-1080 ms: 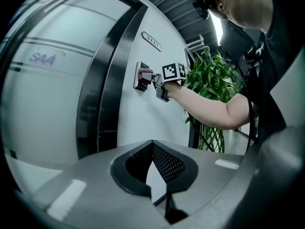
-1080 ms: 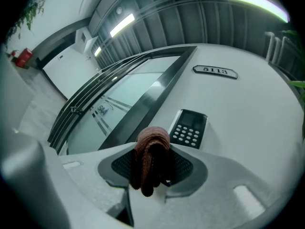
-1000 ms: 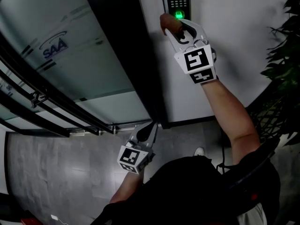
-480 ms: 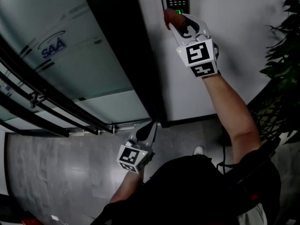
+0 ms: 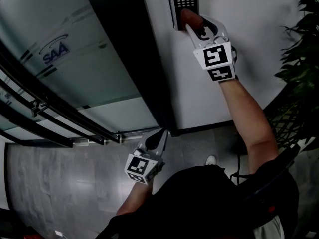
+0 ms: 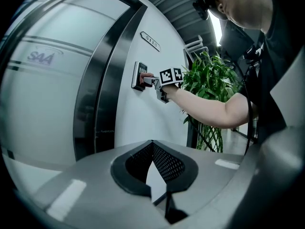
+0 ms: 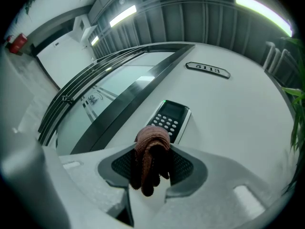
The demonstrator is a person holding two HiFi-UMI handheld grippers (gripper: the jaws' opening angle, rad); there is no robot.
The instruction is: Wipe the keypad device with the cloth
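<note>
A black keypad device [image 5: 183,1] with white keys and a green light is fixed to the white wall [image 5: 239,4]; the right gripper view shows its keys [image 7: 167,120]. My right gripper [image 5: 195,25] is shut on a folded reddish-brown cloth [image 7: 150,156], whose tip [image 5: 188,18] presses against the device's lower end. In the left gripper view that gripper [image 6: 147,80] reaches the device [image 6: 139,75] from the right. My left gripper [image 5: 158,139] hangs low near the floor, away from the device, jaws closed with nothing between them.
A dark door frame [image 5: 127,49] and frosted glass door [image 5: 65,54] with a logo lie left of the device. A number plate [image 7: 207,69] sits above it. A green plant [image 5: 299,54] stands at the right, by a dark wire rack [image 5: 289,123].
My right gripper has moved up the wall with the cloth. The cloth now covers the device's lower part, where a green lit patch showed a second ago. The left gripper has stayed put.
</note>
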